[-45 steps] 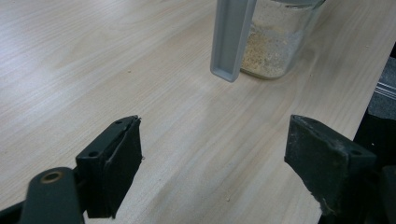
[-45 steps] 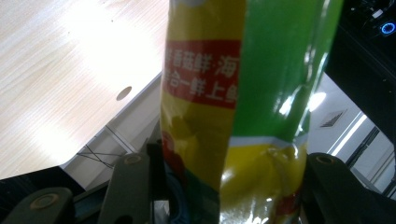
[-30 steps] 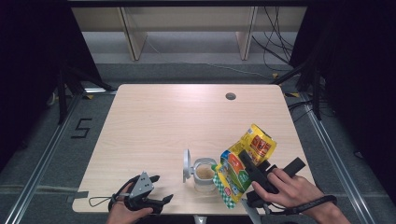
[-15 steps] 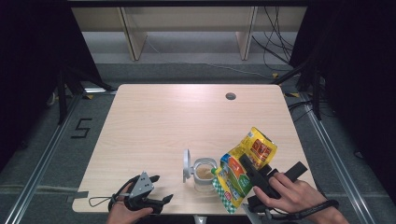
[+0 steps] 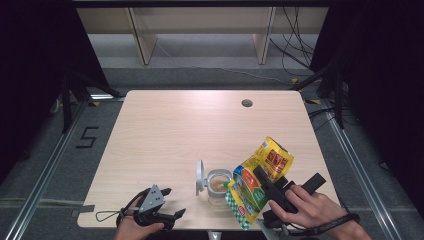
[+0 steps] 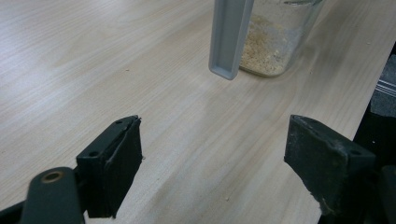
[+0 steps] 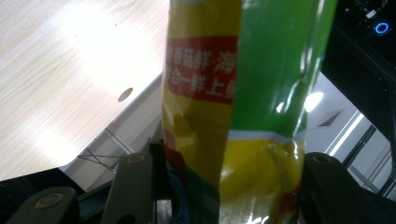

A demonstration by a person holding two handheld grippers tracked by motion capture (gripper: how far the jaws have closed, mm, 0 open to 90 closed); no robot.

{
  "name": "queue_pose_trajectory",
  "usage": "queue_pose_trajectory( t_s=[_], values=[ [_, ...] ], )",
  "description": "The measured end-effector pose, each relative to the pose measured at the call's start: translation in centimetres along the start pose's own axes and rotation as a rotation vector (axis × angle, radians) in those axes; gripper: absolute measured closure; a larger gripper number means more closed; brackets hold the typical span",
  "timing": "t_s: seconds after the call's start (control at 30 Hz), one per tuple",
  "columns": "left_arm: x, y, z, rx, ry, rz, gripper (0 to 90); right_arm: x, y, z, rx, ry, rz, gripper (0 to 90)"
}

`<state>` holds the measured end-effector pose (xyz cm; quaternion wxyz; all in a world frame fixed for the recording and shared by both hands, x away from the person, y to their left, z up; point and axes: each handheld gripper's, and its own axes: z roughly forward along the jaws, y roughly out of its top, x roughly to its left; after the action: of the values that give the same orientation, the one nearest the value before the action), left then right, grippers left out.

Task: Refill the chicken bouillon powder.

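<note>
A light wooden table (image 5: 165, 130) is seen on a grey floor (image 5: 40, 165). A round cable hole (image 5: 246, 103) is set near the table's far edge, right of centre. Beyond the far edge, a pale shelf unit (image 5: 200, 30) is placed, with two upright panels below it. Black cables (image 5: 295, 45) are strung at the far right. A "5" (image 5: 86, 137) is marked on the floor, left of the table.

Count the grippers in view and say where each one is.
2. The left gripper rests open at the table's near edge, left of the jar. The right gripper holds a tilted yellow-green pouch over the jar.
</note>
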<state>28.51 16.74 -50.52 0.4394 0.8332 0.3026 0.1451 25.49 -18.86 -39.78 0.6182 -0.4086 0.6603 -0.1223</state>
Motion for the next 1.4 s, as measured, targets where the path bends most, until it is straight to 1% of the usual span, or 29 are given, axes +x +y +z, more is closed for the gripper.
queue_pose_trajectory(
  t_s=[0.03,0.1,0.13,0.2,0.27,0.3,0.33,0.37,0.4,0.43,0.47,0.5,0.53,0.57,0.67,0.73,0.8,0.87,0.9,0.93,0.97,1.0,1.03,1.07,1.17,1.2,1.23,1.27,1.4],
  values=[
    [0.03,0.01,-0.02,0.001,0.002,0.002,18.5,0.05,0.04,0.05,0.001,-0.002,0.012,56.3],
    [0.01,-0.02,-0.03,-0.006,0.007,0.000,18.6,-0.21,0.08,0.28,-0.015,-0.008,-0.012,56.3],
    [0.12,0.00,-0.12,0.007,0.004,0.014,18.6,-0.36,0.10,0.39,-0.023,-0.012,-0.030,56.3],
    [0.12,-0.01,-0.10,0.006,0.005,0.012,18.6,-0.18,0.12,0.33,-0.006,-0.003,0.008,56.4],
    [0.01,-0.02,-0.01,-0.005,0.005,0.000,18.6,-0.30,0.15,0.38,-0.007,-0.005,0.003,56.4],
    [0.03,0.00,-0.02,0.000,0.002,0.001,18.6,-0.37,0.17,0.44,-0.010,-0.006,-0.001,56.4],
    [0.06,0.00,-0.04,0.005,0.005,0.007,18.6,-0.61,0.17,0.58,-0.021,-0.012,-0.033,56.5],
    [0.05,0.00,-0.03,0.004,0.005,0.006,18.6,-0.44,0.16,0.54,-0.011,-0.003,-0.001,56.4],
    [0.01,0.00,-0.01,-0.001,0.001,0.001,18.7,-0.45,0.15,0.60,-0.014,0.000,0.002,56.5],
    [0.03,0.00,-0.02,0.001,0.001,0.002,18.6,-0.40,0.12,0.58,-0.006,-0.014,0.005,56.5],
    [0.04,-0.01,-0.02,0.001,0.001,0.001,18.7,-0.44,0.08,0.64,-0.010,-0.003,0.009,56.5],
    [0.02,-0.02,0.00,-0.003,0.004,0.001,18.7,-0.68,0.01,0.77,-0.020,-0.006,-0.023,56.5],
    [0.03,-0.02,-0.01,-0.001,0.002,0.000,18.7,-0.75,-0.02,0.83,-0.029,-0.004,-0.032,56.5],
    [0.04,-0.01,-0.01,0.000,0.000,0.001,18.7,-0.53,-0.10,0.72,-0.009,-0.001,-0.002,56.5],
    [0.08,0.00,-0.01,0.001,0.000,0.008,18.7,-0.35,-0.30,0.69,0.001,0.003,0.016,56.6],
    [0.06,0.00,0.00,0.002,0.001,0.007,18.7,-0.40,-0.44,0.72,-0.004,0.001,-0.001,56.6],
    [-0.02,-0.01,0.08,-0.008,0.000,-0.003,18.7,-0.26,-0.52,0.65,0.004,0.010,0.012,56.6],
    [0.04,-0.01,0.04,0.000,0.001,0.003,18.7,-0.18,-0.58,0.60,0.006,0.009,0.018,56.7],
    [0.00,-0.06,0.14,-0.013,0.009,-0.001,18.7,-0.12,-0.57,0.63,0.000,0.005,0.026,56.7],
    [0.00,-0.06,0.14,-0.013,0.010,-0.001,18.7,-0.17,-0.61,0.55,0.007,0.012,0.016,56.7],
    [0.12,-0.04,0.02,0.002,0.008,0.015,18.7,-0.12,-0.64,0.53,0.008,0.009,0.013,56.7],
    [0.12,-0.04,0.03,0.001,0.009,0.014,18.7,-0.10,-0.66,0.48,0.011,0.001,0.012,56.7],
    [0.12,-0.04,0.03,0.001,0.009,0.014,18.7,-0.35,-0.64,0.56,-0.008,-0.005,-0.021,56.7],
    [0.12,-0.04,0.03,0.002,0.009,0.015,18.7,-0.08,-0.68,0.42,0.011,-0.003,0.008,56.7],
    [0.00,-0.06,0.14,-0.013,0.010,-0.001,18.7,-0.31,-0.82,0.38,0.009,0.012,-0.030,57.5],
    [0.11,-0.04,0.02,0.002,0.009,0.015,18.7,-0.11,-0.73,0.32,0.009,0.000,-0.001,57.5],
    [0.12,-0.04,0.02,0.002,0.009,0.015,18.7,-0.10,-0.72,0.34,0.004,0.014,0.006,57.5],
    [0.16,-0.04,0.02,0.005,0.017,0.018,18.7,-0.09,-0.69,0.32,0.005,0.012,0.006,57.6],
    [0.17,-0.02,-0.07,0.008,0.011,0.019,18.7,-0.11,-0.62,0.29,-0.001,0.007,0.004,57.7]
  ],
)
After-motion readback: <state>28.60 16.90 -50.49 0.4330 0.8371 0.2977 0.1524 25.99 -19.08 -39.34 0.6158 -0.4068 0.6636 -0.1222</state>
